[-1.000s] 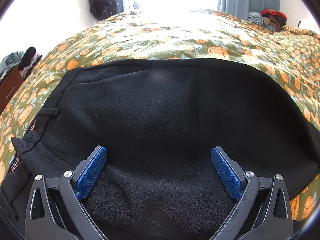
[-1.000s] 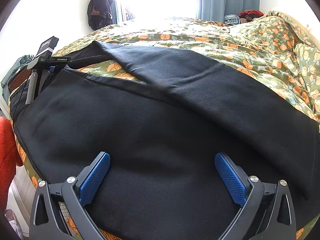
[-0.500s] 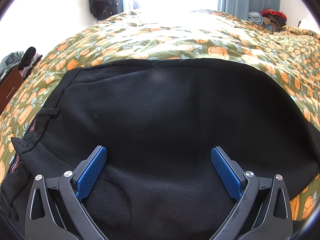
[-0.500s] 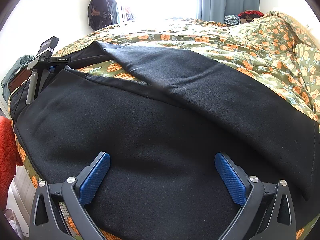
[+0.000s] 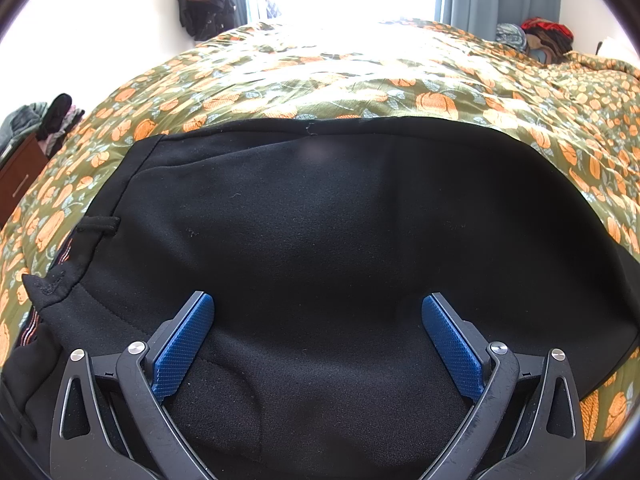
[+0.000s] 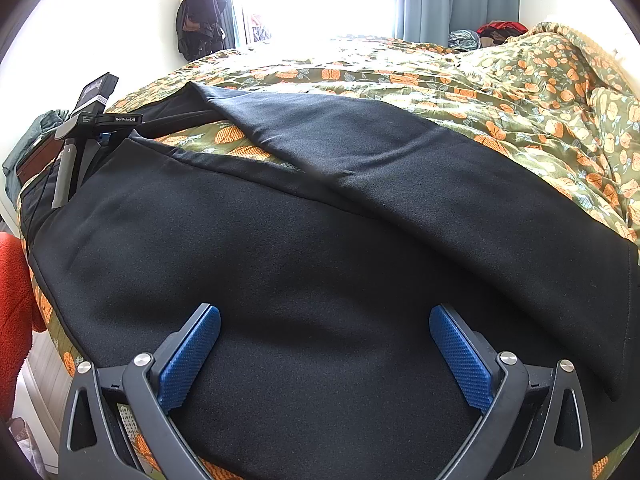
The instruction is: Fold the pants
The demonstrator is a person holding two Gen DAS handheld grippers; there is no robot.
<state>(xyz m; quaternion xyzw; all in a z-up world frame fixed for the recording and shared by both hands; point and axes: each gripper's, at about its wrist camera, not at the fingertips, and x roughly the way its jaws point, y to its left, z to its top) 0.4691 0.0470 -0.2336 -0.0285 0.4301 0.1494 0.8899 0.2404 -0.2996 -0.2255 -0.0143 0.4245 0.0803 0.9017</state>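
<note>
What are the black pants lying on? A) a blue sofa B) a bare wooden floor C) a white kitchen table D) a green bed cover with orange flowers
D: the black pants are spread out on a green bed cover printed with orange flowers, which shows all around them in both wrist views.

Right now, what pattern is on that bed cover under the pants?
Olive green bedspread with orange flowers and pale leaves, best seen in the right wrist view.
</note>
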